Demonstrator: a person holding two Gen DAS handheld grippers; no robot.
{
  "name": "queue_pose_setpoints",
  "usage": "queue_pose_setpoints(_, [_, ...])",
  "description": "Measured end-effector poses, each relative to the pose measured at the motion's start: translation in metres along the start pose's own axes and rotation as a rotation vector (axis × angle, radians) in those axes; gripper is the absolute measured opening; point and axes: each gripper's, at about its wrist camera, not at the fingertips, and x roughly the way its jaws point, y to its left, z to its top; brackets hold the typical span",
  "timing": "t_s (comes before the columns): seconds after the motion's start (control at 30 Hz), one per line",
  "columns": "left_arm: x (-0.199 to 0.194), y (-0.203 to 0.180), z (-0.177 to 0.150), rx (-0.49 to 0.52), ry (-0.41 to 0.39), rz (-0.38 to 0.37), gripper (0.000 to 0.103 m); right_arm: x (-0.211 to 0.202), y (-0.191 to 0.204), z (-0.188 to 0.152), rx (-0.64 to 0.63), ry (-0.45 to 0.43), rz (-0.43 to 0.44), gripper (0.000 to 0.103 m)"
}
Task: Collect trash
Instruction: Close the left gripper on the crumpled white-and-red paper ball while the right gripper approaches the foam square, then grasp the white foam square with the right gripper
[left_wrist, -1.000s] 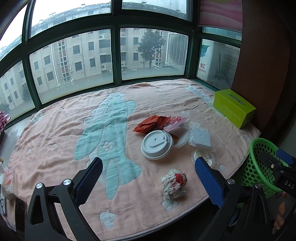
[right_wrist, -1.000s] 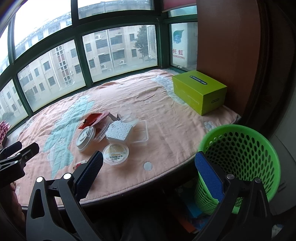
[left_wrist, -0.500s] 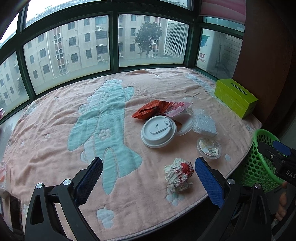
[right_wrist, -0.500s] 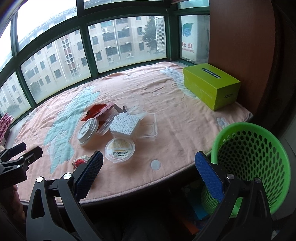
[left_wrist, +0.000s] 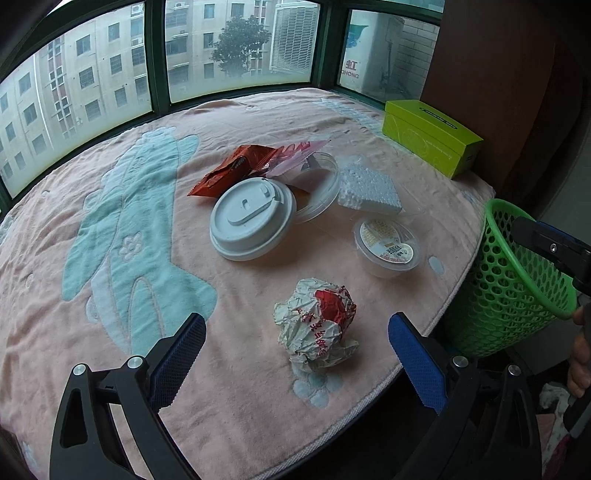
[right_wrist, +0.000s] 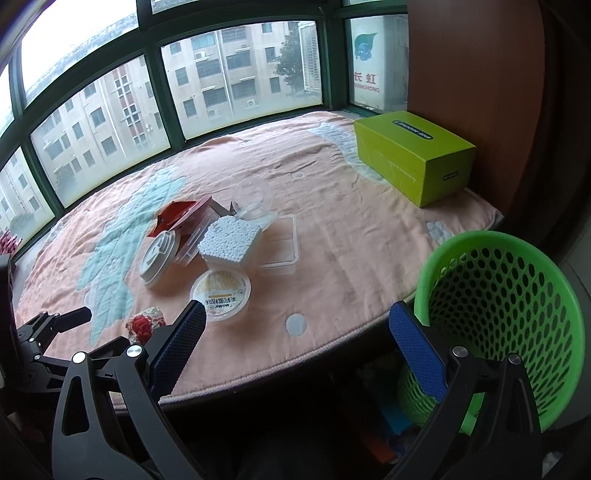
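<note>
The left gripper (left_wrist: 295, 347) is held wide open above the near edge of the pink blanket (left_wrist: 258, 114); nothing is gripped. A crumpled paper wrapper (left_wrist: 317, 324) is located on the blanket between the two blue finger pads, not touched by either. Beyond it, a white cup lid (left_wrist: 253, 218), a red foil packet (left_wrist: 232, 170), a block of white foam (left_wrist: 369, 188) and a small sealed plastic cup (left_wrist: 388, 245) are grouped near the middle of the blanket.

The right gripper (right_wrist: 295, 343) is likewise held fully open and empty, positioned over the blanket's edge. A green perforated basket (right_wrist: 517, 306) is placed beside the platform, just behind the right finger. A green box (right_wrist: 413, 158) is set at the far right corner.
</note>
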Motion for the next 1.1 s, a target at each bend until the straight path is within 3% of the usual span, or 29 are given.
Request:
queue_pose_setpoints(0.1, [0.010,0.001,0.002,0.001,0.017,-0.028,0.094,0.002,0.000,-0.001,-0.003,0.005,-0.001,0.098])
queue_pose_setpoints(0.43, [0.038,-0.002,0.001,0.028,0.078,-0.096,0.060,0.015,0.004,0.007,-0.006,0.022,0.028,0.098])
queue_pose_setpoints(0.63, [0.038,0.002,0.000,0.011,0.074,-0.124,0.046,0.030,0.015,0.019,-0.012,0.034,0.081,0.098])
queue_pose_setpoints(1.1, [0.006,0.030,0.006,-0.070,-0.001,-0.135,0.044,0.096,0.049,0.041,-0.014,0.119,0.146,0.094])
